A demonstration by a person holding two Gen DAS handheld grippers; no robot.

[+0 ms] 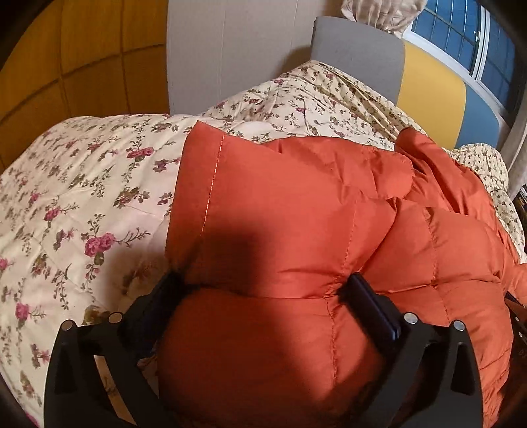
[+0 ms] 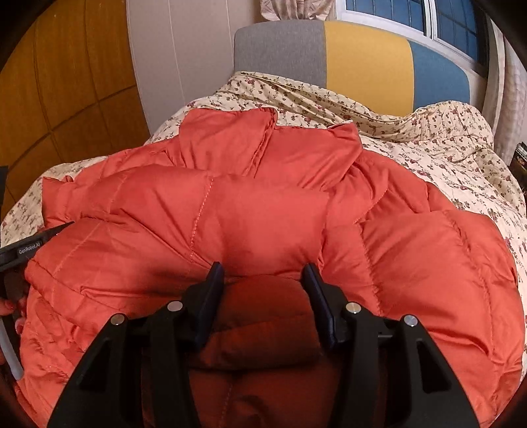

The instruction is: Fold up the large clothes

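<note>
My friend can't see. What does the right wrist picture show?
A puffy orange jacket lies spread on a flowery bedspread, and the right gripper pinches a thick fold of it. Behind stands a grey, yellow and blue headboard.

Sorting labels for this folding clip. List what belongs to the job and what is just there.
Part of the job:
- orange puffer jacket
- left gripper, jaws wide around a bulge of the jacket
- right gripper, jaws closed on a fold of the jacket

Just there:
- floral quilt under the jacket
- headboard
- window
- wooden wardrobe
</note>
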